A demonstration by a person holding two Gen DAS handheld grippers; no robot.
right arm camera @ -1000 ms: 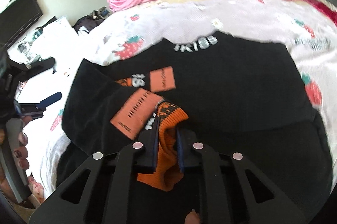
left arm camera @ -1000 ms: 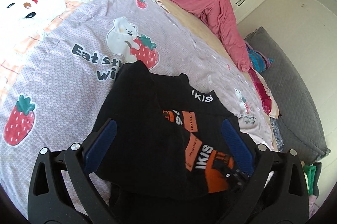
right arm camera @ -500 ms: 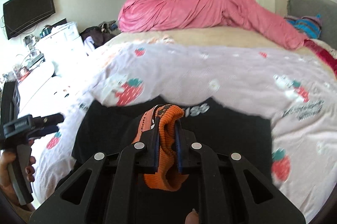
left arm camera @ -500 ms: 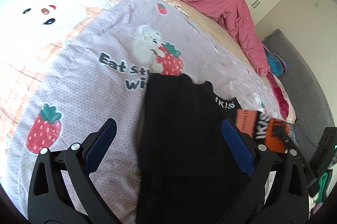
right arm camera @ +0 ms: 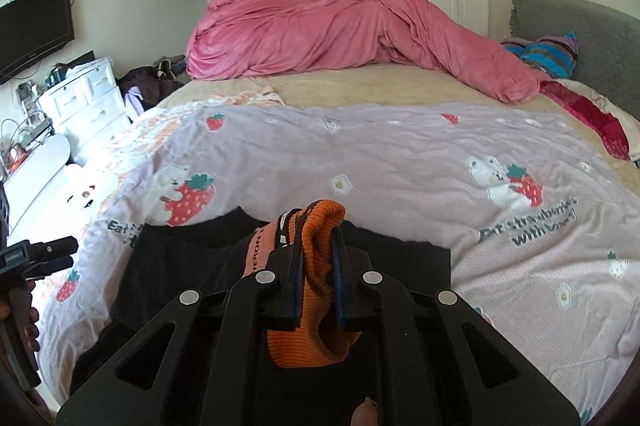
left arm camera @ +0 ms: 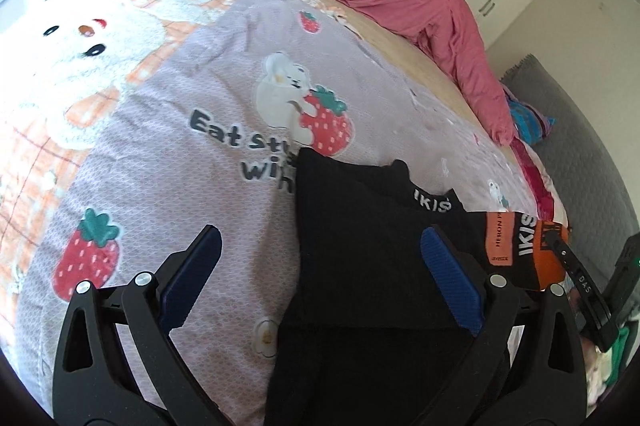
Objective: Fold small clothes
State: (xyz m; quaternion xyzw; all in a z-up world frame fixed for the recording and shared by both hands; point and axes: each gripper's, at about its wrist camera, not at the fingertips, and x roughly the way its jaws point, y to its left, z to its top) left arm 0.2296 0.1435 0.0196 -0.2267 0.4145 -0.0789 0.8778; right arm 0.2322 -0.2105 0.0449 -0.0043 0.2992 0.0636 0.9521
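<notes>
On the near part of the bed (right arm camera: 400,86), the black garment (left arm camera: 360,266) lies on the lilac strawberry-print cover (left arm camera: 180,166), its far edge just below the printed lettering. Right claw (right arm camera: 316,266): closed on the garment's orange ribbed cuff (right arm camera: 320,250), which is raised above the black fabric. Left claw (left arm camera: 320,274): open, holding nothing, over the garment's left edge. Open cover extends left and far; the pink duvet (right arm camera: 340,34) occupies the far side.
</notes>
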